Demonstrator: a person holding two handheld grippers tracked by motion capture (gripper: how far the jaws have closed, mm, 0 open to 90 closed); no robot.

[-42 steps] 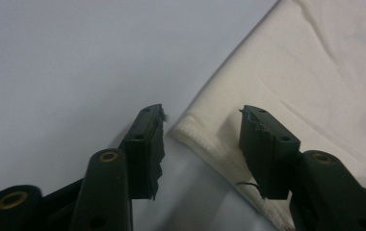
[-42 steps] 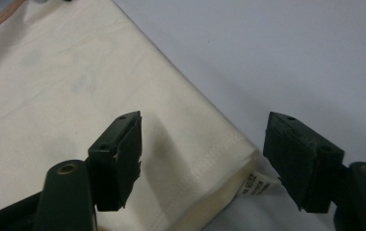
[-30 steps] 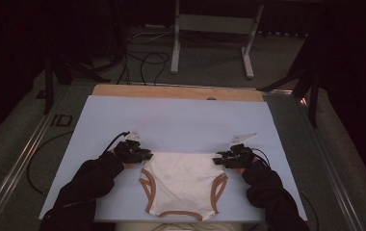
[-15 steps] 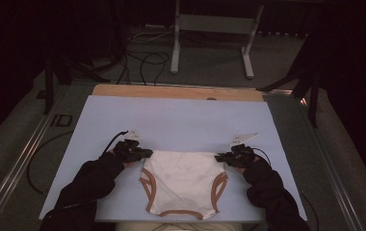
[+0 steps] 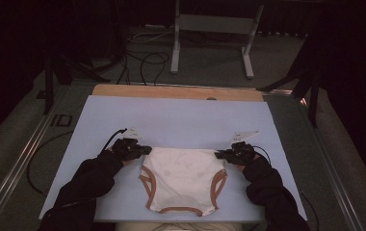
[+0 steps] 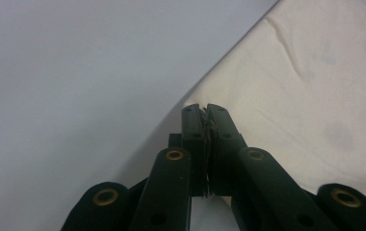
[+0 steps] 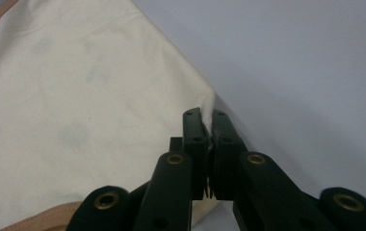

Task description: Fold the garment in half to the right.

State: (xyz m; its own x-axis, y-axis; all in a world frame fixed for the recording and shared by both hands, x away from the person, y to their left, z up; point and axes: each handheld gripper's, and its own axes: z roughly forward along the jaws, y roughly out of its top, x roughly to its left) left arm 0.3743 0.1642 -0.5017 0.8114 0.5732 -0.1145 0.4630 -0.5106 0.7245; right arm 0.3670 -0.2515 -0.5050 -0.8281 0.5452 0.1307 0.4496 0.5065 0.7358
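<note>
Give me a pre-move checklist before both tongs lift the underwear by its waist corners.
1. Left tongs shut on the underwear corner: ok, cloth pinched between the jaws.
2. Right tongs shut on the opposite corner: ok, a cloth fold sticks up between the jaws.
3. Garment flat on the blue mat: ok, only light wrinkles.
4. Both layers of each corner caught: cannot tell.
5. Mat around the garment free of other items: ok.

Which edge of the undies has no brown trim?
The far top edge of the underwear, stretched between the left gripper and right gripper; other edges are brown-trimmed.
</note>
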